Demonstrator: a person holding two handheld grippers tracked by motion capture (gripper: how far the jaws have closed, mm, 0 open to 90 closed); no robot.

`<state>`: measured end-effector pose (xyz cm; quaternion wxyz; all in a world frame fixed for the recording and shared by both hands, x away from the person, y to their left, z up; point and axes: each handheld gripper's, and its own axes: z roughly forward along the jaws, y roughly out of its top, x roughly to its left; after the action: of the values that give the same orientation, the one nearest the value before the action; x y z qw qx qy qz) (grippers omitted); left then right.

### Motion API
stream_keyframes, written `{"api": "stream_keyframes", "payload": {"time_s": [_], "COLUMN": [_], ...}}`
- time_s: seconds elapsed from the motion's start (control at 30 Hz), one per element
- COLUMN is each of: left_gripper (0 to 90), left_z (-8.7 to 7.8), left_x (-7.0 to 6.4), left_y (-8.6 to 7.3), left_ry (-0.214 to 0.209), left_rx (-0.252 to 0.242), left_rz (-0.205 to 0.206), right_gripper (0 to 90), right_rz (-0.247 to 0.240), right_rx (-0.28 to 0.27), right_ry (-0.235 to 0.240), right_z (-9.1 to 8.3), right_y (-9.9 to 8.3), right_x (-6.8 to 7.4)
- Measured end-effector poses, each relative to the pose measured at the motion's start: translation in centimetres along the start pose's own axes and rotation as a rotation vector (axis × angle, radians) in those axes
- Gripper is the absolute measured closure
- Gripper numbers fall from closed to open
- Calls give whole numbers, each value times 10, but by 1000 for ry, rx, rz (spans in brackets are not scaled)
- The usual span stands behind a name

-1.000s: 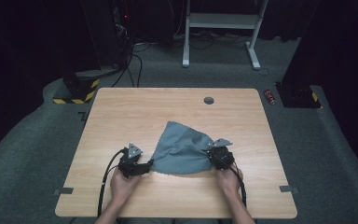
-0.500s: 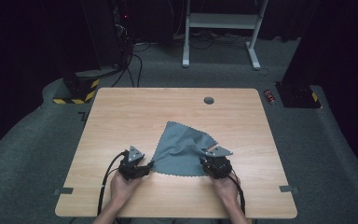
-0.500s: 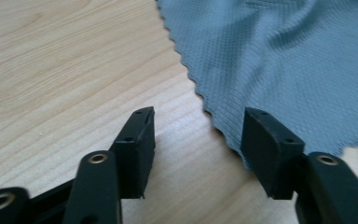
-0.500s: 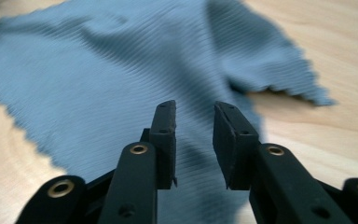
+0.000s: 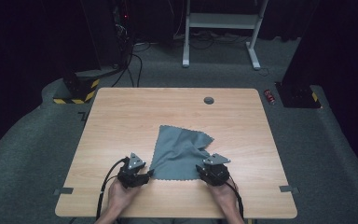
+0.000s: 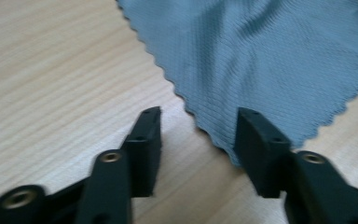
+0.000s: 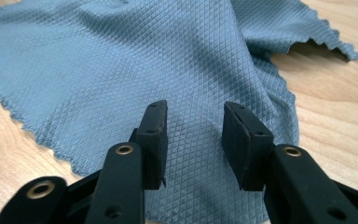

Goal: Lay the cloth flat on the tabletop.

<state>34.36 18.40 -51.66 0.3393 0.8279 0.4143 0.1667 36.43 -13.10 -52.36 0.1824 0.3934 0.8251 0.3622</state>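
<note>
Left gripper (image 6: pixel 196 135): jaws spread, nothing between them; the cloth's near corner lies just beside and partly under its right-hand jaw.
Right gripper (image 7: pixel 191 135): jaws spread, holding nothing, poised above the cloth's near edge.
Progress: the cloth looks laid out and let go; its far side is not yet flat.
Cloth (image 5: pixel 179 154): grey-blue, diamond-textured weave, zigzag edges, lying on the wooden table (image 5: pixel 121 116) ahead of both jaw pairs, with a raised fold beyond the right jaws.

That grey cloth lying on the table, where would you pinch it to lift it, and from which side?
Probably the two near corners of the cloth, coming in low from the person's edge. It lies nearly flat, so only the zigzag hem offers something to pinch. The left tongs already straddle one corner; the right tongs sit open over the near edge.
</note>
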Motion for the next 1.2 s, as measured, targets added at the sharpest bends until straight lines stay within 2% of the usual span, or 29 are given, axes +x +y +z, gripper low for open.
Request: {"api": "stream_keyframes", "payload": {"time_s": [0.03,0.13,0.3,0.4,0.43,0.47,0.57,0.63,0.7,0.73,0.83,0.9,0.93,1.0,1.07,1.1,1.13,1.2], "left_gripper": [494,479,467,466,468,471,476,490,518,527,564,629,629,686,778,819,854,854], "left_z": [0,0,8,21,33,33,50,61,71,77,88,94,95,95,94,94,94,92], "left_x": [0,3,13,20,25,25,32,35,38,39,40,40,40,41,40,40,41,44], "left_y": [6,16,45,64,74,74,87,95,98,101,104,104,104,104,106,106,106,104], "left_ry": [-27,-40,-35,-18,-12,-12,0,19,37,46,86,99,99,101,140,154,164,172], "left_rx": [1,-6,-24,-24,-23,-23,-25,-9,-17,2,18,41,39,41,61,69,74,79], "left_rz": [-1,-13,-24,-30,-56,-56,-76,-78,-98,-99,-88,-84,-80,-69,-29,-22,-21,-35], "right_gripper": [585,585,586,585,585,585,585,585,585,585,585,585,585,585,585,585,585,585], "right_rz": [-11,-9,-14,-13,-14,-14,-15,-15,-15,-11,-12,-13,-13,-13,-14,-9,-10,-13], "right_rx": [0,0,0,0,-1,-1,0,0,0,1,1,1,1,1,0,2,2,1], "right_ry": [-1,-2,-3,-4,-4,-4,-4,-4,-3,-3,-3,-3,-3,-3,-3,-3,-3,-3], "right_z": [-1,-2,-3,-3,-3,-3,-3,-3,-3,-3,-3,-3,-3,-3,-3,-3,-3,-3], "right_y": [-1,-2,-3,-3,-3,-3,-3,-3,-3,-3,-3,-3,-3,-3,-3,-3,-3,-3], "right_x": [1,2,2,2,2,2,2,2,2,2,2,2,2,2,2,2,2,2]}}
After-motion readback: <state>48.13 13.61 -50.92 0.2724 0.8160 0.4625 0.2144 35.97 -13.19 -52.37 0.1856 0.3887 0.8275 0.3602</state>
